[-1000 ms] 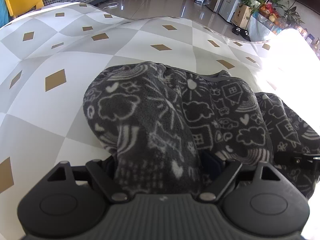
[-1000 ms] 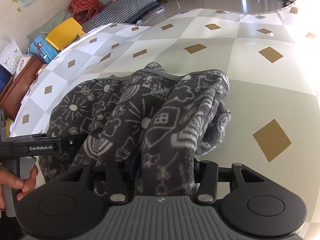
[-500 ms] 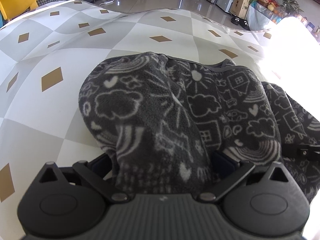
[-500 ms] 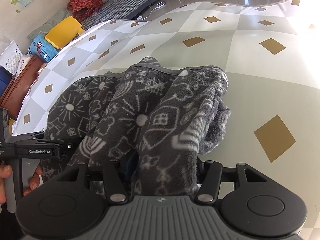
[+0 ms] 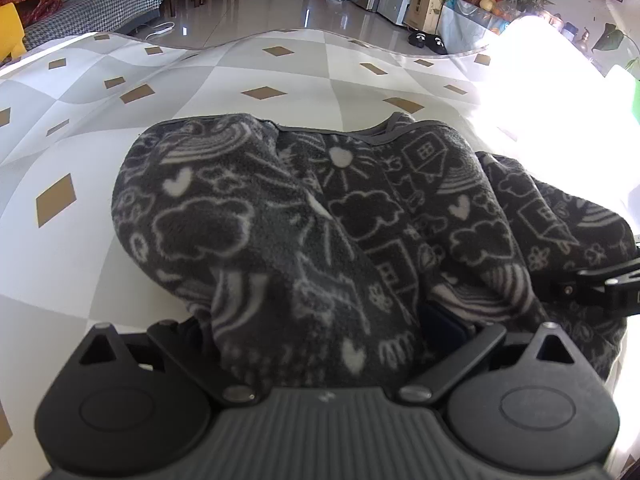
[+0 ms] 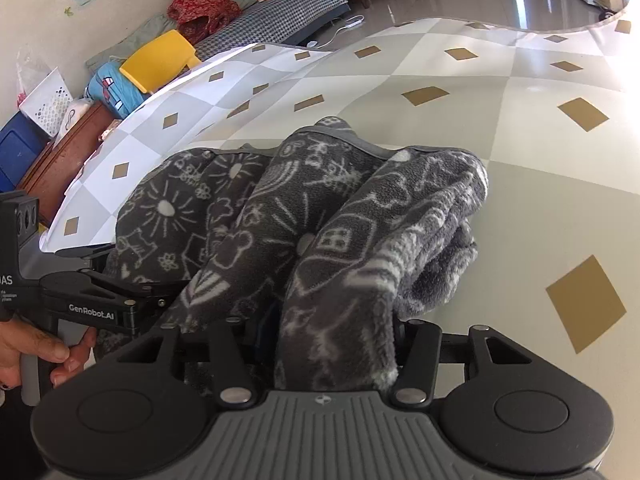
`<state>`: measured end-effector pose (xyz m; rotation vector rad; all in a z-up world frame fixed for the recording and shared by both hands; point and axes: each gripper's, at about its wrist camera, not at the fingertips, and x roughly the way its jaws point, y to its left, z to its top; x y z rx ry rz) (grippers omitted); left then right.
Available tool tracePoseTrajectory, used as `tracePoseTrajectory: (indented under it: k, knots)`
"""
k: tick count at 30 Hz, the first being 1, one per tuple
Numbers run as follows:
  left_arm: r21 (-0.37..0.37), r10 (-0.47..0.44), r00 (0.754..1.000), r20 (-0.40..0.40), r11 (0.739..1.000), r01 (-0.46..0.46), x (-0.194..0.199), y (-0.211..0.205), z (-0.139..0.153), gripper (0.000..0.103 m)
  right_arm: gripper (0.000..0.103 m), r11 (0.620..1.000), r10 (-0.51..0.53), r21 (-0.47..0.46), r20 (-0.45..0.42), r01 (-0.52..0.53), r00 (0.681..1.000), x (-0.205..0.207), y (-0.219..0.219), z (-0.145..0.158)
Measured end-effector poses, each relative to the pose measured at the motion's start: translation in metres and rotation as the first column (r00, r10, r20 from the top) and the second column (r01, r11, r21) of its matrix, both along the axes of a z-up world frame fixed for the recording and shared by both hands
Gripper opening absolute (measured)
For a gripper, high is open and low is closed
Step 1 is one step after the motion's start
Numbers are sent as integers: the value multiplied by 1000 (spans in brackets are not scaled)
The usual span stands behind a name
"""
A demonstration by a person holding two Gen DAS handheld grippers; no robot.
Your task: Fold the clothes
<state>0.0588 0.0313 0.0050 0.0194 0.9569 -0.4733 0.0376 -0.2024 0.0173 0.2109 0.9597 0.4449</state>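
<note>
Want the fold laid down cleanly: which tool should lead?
Likely right. Both jaws have just been closing on the fleece; the right tool grips a narrow fold, bare table ahead; the left tool a bulky bunch.

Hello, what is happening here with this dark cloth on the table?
A person is folding a dark grey fleece garment with white doodles on a checked tablecloth. The left gripper and right gripper each have a bunch of fleece between their fingers. Both sets of jaws have just been closing. The garment lies bunched, the fold not yet finished.

"GenRobot.AI" on the left gripper point(image 6: 120, 304) body (white lettering)
</note>
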Motion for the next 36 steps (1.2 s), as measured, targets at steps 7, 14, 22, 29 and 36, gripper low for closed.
tracePoseTrajectory:
  k: [7, 14, 22, 29, 36]
  knots:
    - [-100, 18, 1000, -10, 995, -19, -1, -1, 2, 46, 31, 999, 28, 29, 3, -28, 1000, -2, 10, -1]
    - [-158, 64, 998, -27, 985, -67, -1, 8, -1, 45, 30, 998, 33, 46, -5, -33, 999, -2, 9, -2]
    - [-168, 108, 994, -23, 980, -110, -4, 7, 6, 40, 30, 998, 36, 44, 16, -36, 999, -1, 9, 4]
    - [-179, 128, 992, -9, 975, -128, -5, 7, 15, 39, 29, 997, 46, 52, 55, -48, 997, -3, 12, 16]
    - [-157, 130, 991, -8, 979, -130, -5, 6, 16, 39, 30, 998, 51, 35, 53, -53, 997, -3, 13, 15]
